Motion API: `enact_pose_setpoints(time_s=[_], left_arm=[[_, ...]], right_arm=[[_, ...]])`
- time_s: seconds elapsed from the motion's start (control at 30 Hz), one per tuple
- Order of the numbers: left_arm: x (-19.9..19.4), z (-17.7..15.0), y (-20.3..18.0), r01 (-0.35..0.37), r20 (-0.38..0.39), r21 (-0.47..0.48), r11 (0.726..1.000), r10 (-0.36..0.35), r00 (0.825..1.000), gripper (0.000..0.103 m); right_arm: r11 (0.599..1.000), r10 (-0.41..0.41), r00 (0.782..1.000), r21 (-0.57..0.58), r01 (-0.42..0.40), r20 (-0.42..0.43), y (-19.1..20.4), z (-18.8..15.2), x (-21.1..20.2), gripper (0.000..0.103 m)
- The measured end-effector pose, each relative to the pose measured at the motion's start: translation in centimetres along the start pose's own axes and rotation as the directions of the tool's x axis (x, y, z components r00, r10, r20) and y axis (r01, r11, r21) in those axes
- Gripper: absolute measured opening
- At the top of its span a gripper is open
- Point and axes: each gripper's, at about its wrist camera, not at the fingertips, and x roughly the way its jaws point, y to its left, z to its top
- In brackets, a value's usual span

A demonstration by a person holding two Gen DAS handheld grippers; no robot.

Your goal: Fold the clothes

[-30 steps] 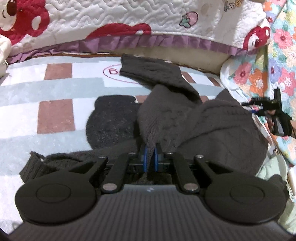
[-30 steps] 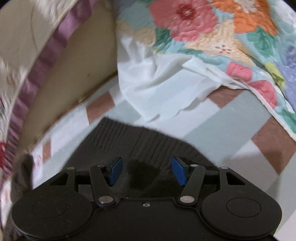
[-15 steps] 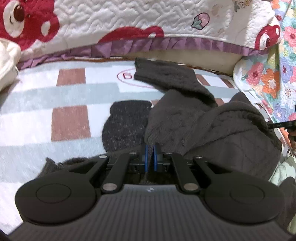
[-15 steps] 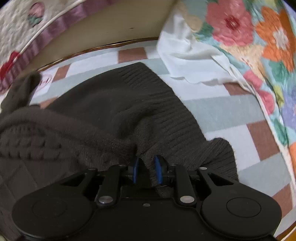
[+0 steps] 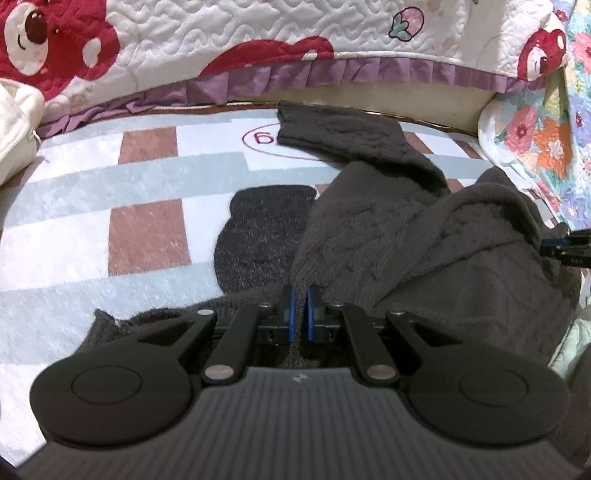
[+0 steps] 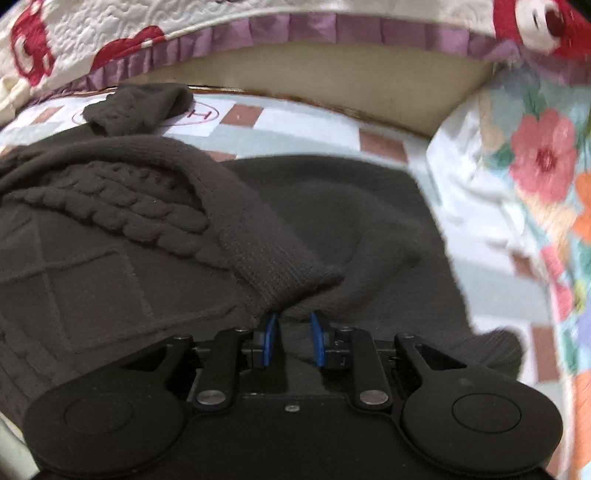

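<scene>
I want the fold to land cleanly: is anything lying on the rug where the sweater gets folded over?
Nothing visible: both the left gripper and right gripper already pinch the dark brown cable-knit sweater, and the checked rug beside it is bare.

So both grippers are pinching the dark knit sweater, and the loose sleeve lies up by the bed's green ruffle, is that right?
Not quite: the ruffle is purple, as the left wrist view shows. The rest holds: the left gripper and right gripper both pinch the sweater, with the sleeve up by the bed.

Home bedroom: quilted bear bedspread (image 5: pixel 258 33), floral quilt (image 6: pixel 546 155), checked rug (image 5: pixel 110 206).
</scene>
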Motion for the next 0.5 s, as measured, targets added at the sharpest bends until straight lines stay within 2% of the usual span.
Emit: enact_pose_setpoints(time_s=[0.1, 0.17, 0.2, 0.23, 0.3, 0.4, 0.47, 0.5], left_arm=[[0.0, 0.0, 0.1, -0.002, 0.003, -0.001, 1.000, 0.002, 1.000, 0.006], [0.1, 0.0, 0.1, -0.003, 0.005, -0.002, 1.000, 0.003, 1.000, 0.006], [0.1, 0.0, 0.2, -0.003, 0.005, -0.003, 1.000, 0.003, 1.000, 0.006], [0.1, 0.0, 0.2, -0.002, 0.005, -0.004, 1.000, 0.003, 1.000, 0.006], [0.2, 0.0, 0.2, -0.003, 0.004, -0.004, 1.000, 0.003, 1.000, 0.006], [0.4, 0.0, 0.2, -0.004, 0.001, -0.002, 1.000, 0.004, 1.000, 0.007], [0.5, 0.1, 0.2, -0.006, -0.003, 0.000, 1.000, 0.006, 1.000, 0.007], [0.5, 0.1, 0.2, -0.007, -0.004, 0.001, 1.000, 0.007, 1.000, 0.007]], right_arm=[[0.999, -0.007, 1.000, -0.040, 0.007, -0.005, 0.4, -0.6, -0.4, 0.026], [0.999, 0.013, 0.999, -0.030, -0.015, -0.047, -0.2, -1.2, -0.8, 0.034], [0.999, 0.024, 0.997, -0.024, -0.026, -0.071, -0.4, -1.5, -1.0, 0.034], [0.999, 0.033, 0.996, 0.003, -0.032, -0.088, -1.0, -1.8, -1.2, 0.036], [0.989, 0.054, 0.995, 0.144, -0.041, -0.086, -3.1, -2.1, -2.1, 0.036], [0.937, 0.062, 0.998, 0.347, -0.048, -0.030, -6.5, -1.9, -3.6, 0.038], [0.875, 0.063, 0.998, 0.479, -0.067, 0.025, -8.8, -0.9, -4.2, 0.050], [0.835, 0.066, 0.996, 0.544, -0.084, 0.053, -10.1, -0.1, -4.3, 0.052]])
